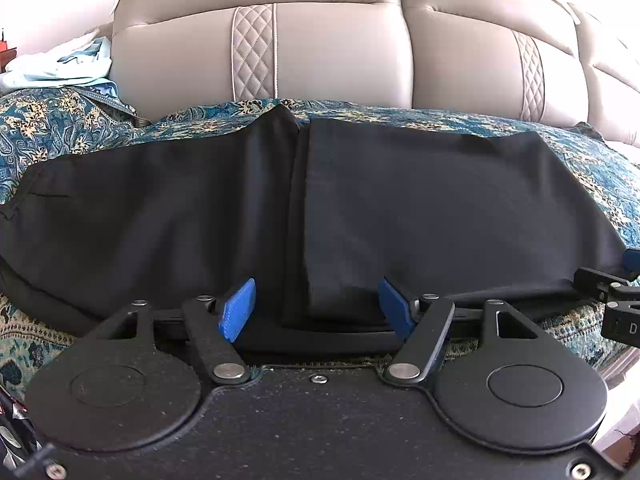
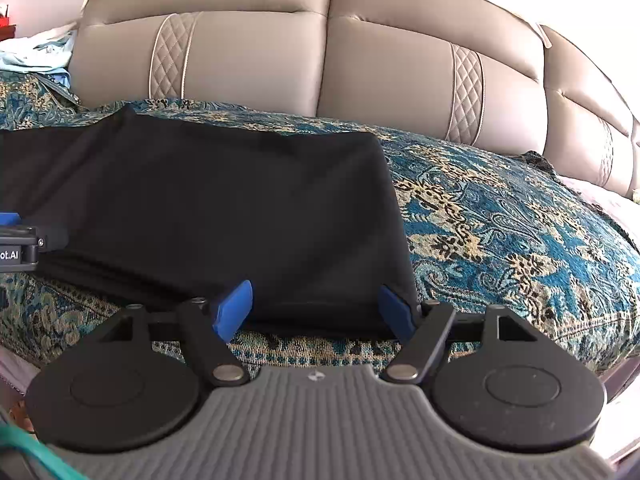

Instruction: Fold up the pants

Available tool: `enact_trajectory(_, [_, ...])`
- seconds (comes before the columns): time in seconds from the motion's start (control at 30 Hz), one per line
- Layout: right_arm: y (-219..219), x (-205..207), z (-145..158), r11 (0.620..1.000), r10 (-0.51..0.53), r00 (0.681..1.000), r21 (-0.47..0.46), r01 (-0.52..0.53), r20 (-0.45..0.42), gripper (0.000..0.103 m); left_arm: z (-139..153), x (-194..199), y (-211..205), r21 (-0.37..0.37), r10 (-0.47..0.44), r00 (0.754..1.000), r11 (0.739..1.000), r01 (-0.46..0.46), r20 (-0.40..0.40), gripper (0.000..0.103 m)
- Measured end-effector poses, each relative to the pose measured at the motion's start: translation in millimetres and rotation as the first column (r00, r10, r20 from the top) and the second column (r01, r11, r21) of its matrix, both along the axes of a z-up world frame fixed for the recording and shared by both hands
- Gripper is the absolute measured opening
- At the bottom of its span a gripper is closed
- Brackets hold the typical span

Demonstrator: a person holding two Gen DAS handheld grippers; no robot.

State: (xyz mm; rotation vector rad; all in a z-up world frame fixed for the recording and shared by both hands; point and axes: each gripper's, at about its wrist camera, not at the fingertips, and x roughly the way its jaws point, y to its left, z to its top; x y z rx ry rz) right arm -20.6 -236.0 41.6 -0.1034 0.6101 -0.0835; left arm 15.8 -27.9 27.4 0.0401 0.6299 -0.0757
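Note:
Black pants [image 1: 360, 208] lie spread sideways on a blue patterned bedspread [image 1: 60, 128], partly folded, with one layer's edge running down the middle. My left gripper [image 1: 316, 306] is open, its blue fingers either side of the near edge of the pants at that fold line. My right gripper [image 2: 314, 308] is open at the near right corner of the pants [image 2: 224, 208], its blue fingers straddling the hem. The right gripper shows at the right edge of the left wrist view [image 1: 616, 288]; the left gripper shows at the left edge of the right wrist view [image 2: 16, 240].
A padded beige headboard [image 1: 340, 52] stands behind the bed. Light blue and white cloth [image 1: 64, 64] is piled at the far left. The bedspread [image 2: 500, 232] extends to the right of the pants, with the bed's edge [image 2: 616, 208] beyond.

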Motion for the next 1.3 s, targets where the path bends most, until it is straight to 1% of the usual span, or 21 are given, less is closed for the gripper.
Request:
enact_trajectory(0.13, [1.1, 1.8, 1.0, 1.0, 0.0, 1.0, 0.013, 0.0, 0.006, 0.084, 2.1, 0.0, 1.6, -0.006, 0.003, 1.0, 1.0, -0.004, -0.007, 0.067])
enact_trajectory(0.27, [2.8, -0.7, 2.2, 0.999, 0.017, 0.999, 0.039, -0.019, 0.033, 0.087, 5.6, -6.8, 5.3, 0.012, 0.004, 1.0, 1.0, -0.004, 0.001, 0.067])
enact_trajectory(0.43, [8.2, -3.6, 2.1, 0.998, 0.038, 0.997, 0.04, -0.04, 0.061, 0.09, 5.0, -13.7, 11.2, 0.029, -0.004, 1.0, 1.0, 0.004, 0.008, 0.067])
enact_trajectory(0.67, [18.2, 0.4, 1.7, 0.999, 0.05, 0.997, 0.019, -0.051, 0.064, 0.09, 3.9, -15.9, 19.9, 0.002, 0.003, 1.0, 1.0, -0.003, -0.003, 0.069])
enact_trajectory(0.77, [22.9, 2.6, 3.7, 0.998, 0.053, 0.996, 0.02, -0.055, 0.074, 0.09, 3.9, -17.3, 20.0, 0.005, 0.003, 1.0, 1.0, -0.003, 0.0, 0.069])
enact_trajectory(1.1, [37.4, 20.0, 5.1, 0.995, 0.073, 0.993, 0.062, -0.079, 0.096, 0.094, 3.4, -19.5, 27.5, -0.007, -0.002, 1.0, 1.0, 0.002, -0.013, 0.07])
enact_trajectory(1.2, [42.6, 24.0, 4.2, 0.994, 0.083, 0.992, 0.06, -0.089, 0.097, 0.096, 3.2, -20.0, 27.7, -0.006, -0.006, 1.0, 1.0, 0.005, -0.014, 0.07])
enact_trajectory(1.3, [48.4, 27.7, 5.3, 0.994, 0.104, 0.989, 0.029, -0.107, 0.105, 0.102, 2.9, -19.9, 27.7, -0.005, -0.006, 1.0, 1.0, 0.006, -0.014, 0.07])
